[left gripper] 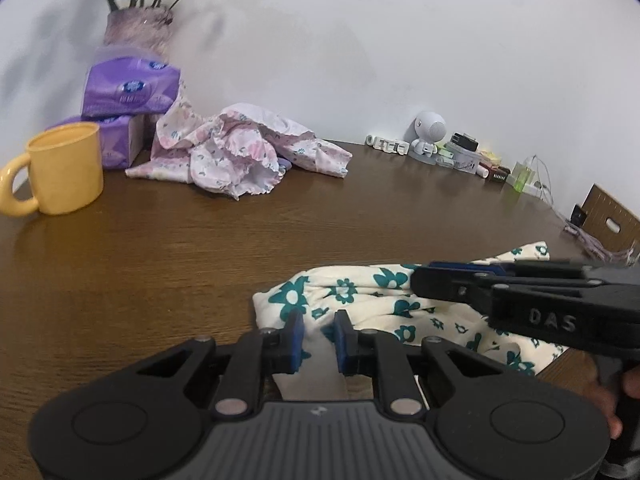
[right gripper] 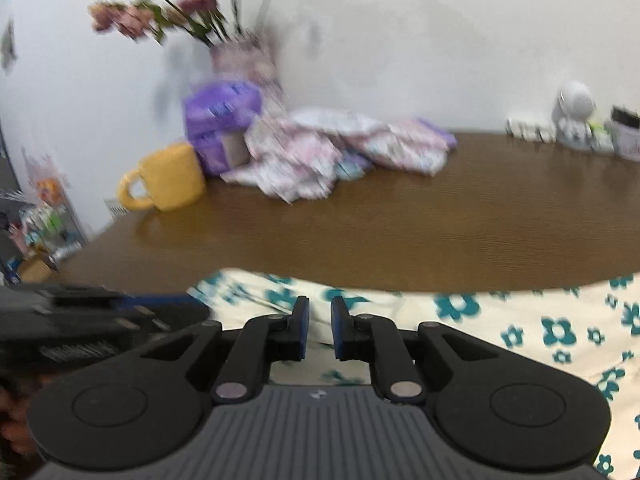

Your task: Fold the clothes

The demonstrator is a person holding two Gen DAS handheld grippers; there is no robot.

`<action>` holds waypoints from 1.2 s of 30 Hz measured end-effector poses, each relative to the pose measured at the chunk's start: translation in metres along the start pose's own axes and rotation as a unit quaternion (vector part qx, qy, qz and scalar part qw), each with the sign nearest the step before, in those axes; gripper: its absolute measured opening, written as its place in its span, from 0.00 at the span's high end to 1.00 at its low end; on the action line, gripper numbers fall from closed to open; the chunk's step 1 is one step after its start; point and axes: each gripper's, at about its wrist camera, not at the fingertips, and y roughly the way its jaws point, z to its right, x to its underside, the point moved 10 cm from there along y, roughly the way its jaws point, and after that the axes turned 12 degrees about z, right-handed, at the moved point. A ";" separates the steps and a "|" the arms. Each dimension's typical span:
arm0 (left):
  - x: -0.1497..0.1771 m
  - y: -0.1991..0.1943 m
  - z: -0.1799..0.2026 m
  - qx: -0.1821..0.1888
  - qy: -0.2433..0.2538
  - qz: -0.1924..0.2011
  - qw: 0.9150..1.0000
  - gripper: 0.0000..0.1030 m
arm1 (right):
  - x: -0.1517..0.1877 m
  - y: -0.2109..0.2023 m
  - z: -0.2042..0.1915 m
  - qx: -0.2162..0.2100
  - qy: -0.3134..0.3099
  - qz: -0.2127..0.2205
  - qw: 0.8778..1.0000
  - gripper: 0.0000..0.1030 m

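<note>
A cream garment with teal flowers [left gripper: 360, 296] [right gripper: 500, 320] lies bunched at the near edge of the brown table [left gripper: 160, 260] [right gripper: 400, 232]. In the left wrist view my left gripper [left gripper: 320, 336] has its blue pads close together, with a fold of this cloth pinched between them. My right gripper [right gripper: 320, 328] is narrow too, cream fabric running between its pads; that view is blurred. From the left wrist view the right gripper [left gripper: 420, 276] reaches in from the right over the same garment. The left gripper [right gripper: 192, 308] shows at the left of the right wrist view.
A crumpled pink floral garment [left gripper: 240, 148] [right gripper: 320, 160] lies at the back. Beside it stand a yellow mug [left gripper: 64, 168] [right gripper: 172, 176], purple tissue packs [left gripper: 128, 88] [right gripper: 220, 112] and a flower vase [left gripper: 136, 28]. A white figurine [left gripper: 428, 136] [right gripper: 574, 116] and small clutter line the wall.
</note>
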 end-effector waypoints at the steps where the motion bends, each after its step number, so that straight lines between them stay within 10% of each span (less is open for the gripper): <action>1: 0.000 0.000 0.001 -0.001 0.003 0.001 1.000 0.87 | -0.002 -0.001 -0.007 -0.009 -0.006 0.003 1.000 0.82; 36: 0.010 -0.012 0.007 -0.064 -0.005 0.021 0.998 0.77 | 0.016 -0.007 0.014 -0.009 0.010 -0.008 1.000 0.76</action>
